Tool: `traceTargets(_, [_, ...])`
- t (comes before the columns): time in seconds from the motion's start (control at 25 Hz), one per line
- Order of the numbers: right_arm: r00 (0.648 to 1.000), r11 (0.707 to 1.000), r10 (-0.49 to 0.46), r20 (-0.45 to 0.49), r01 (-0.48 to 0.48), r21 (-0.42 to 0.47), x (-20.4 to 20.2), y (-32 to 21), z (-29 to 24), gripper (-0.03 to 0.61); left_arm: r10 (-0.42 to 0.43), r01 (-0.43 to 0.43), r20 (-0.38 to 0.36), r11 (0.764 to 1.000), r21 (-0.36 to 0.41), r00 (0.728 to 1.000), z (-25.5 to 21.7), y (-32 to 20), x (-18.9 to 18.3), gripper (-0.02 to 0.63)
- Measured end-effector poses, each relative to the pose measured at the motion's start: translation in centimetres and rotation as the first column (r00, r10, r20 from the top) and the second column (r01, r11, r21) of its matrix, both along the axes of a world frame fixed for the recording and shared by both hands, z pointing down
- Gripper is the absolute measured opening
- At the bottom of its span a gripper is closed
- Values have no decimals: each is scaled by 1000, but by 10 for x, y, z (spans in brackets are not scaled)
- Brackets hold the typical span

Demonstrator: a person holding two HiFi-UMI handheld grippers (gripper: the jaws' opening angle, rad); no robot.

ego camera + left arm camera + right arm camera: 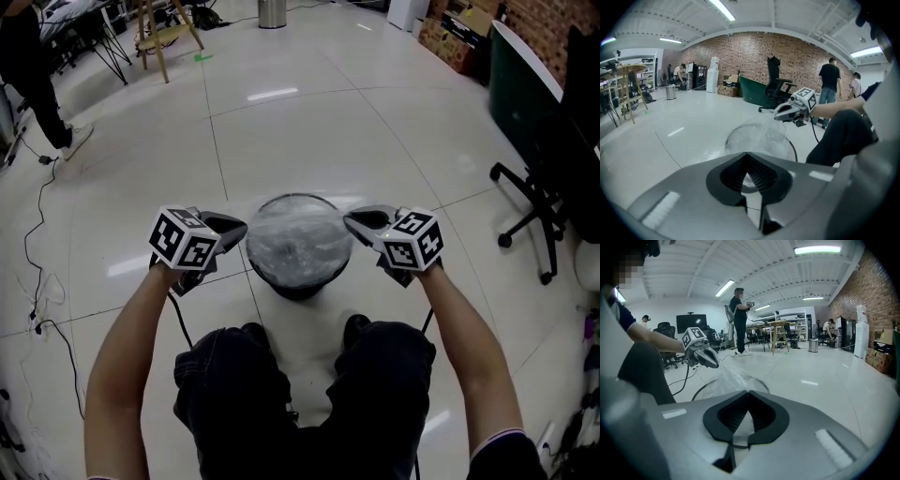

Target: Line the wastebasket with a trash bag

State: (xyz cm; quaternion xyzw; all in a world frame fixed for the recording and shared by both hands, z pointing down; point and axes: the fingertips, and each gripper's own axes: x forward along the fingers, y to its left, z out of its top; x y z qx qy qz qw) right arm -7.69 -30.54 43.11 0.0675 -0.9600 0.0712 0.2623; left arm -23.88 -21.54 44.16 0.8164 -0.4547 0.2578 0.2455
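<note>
A dark round wastebasket (298, 284) stands on the floor just in front of my feet. A clear trash bag (298, 236) is spread over its mouth. My left gripper (242, 228) is at the bag's left edge and my right gripper (349, 221) at its right edge, both shut on the film. In the left gripper view a sliver of film sits in the closed left gripper (749, 177), with the bag (759, 138) stretching toward the other gripper (779, 115). The right gripper view shows the right gripper (749, 422) shut the same way, and the bag (732, 378) running to the left one (715, 363).
An office chair (537, 202) and a green board (514, 84) stand at the right. Cables (36, 234) trail over the floor on the left. A wooden stool (164, 37) and a metal bin (272, 13) stand far back. People (829, 79) are by the brick wall.
</note>
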Motion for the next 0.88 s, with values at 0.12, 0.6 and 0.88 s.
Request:
traceTargets(0.12, [1000, 1000, -23, -5, 23, -8, 11, 18, 5, 5, 34, -33, 18, 999, -27, 999, 9, 24, 13, 12])
traceTargets(0.6, [998, 997, -61, -14, 60, -48, 48, 71, 26, 5, 82, -81, 17, 996, -43, 997, 23, 78, 54, 12])
traceTargets(0.88, [993, 993, -101, -52, 98, -61, 60, 95, 37, 5, 136, -135, 3, 985, -112, 991, 41, 109, 64, 12])
